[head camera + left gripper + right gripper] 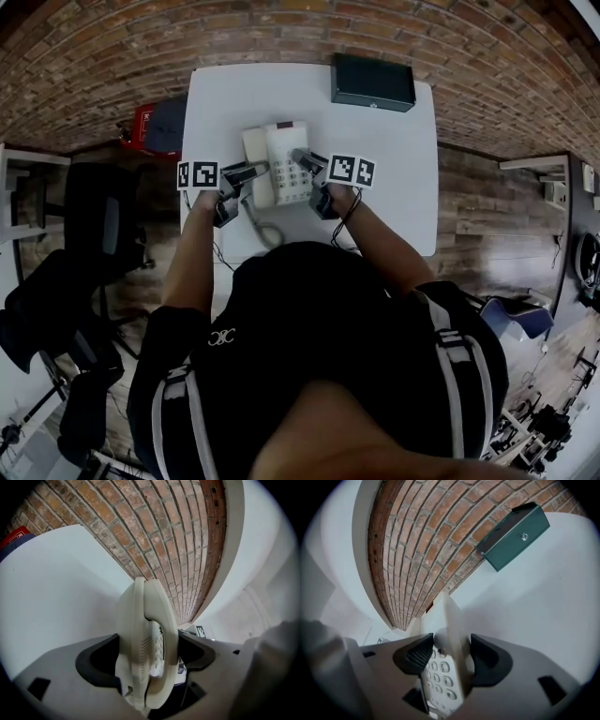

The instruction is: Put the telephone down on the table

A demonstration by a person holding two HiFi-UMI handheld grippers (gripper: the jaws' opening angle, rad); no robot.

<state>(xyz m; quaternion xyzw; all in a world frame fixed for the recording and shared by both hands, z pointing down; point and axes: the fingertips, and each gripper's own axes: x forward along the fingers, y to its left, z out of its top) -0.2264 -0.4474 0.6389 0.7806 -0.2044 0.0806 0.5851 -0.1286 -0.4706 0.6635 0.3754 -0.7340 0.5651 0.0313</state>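
Tool on the left [147, 656] is clamped on the handset side of the telephone [281, 141]; the right tool [449, 657] grips its keypad edge. Telephone is over mid table [394, 187], possibly not touching yet. Set-down and release remain. Bare room around; dark box [372, 82] well apart at the far edge.

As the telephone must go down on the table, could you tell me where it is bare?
Bare: the right part of the table, between the telephone and the right edge, nearer than the dark green box; the far left corner. Crowded: the middle, where the left tool and right tool clamp the telephone, its cord lying nearer.
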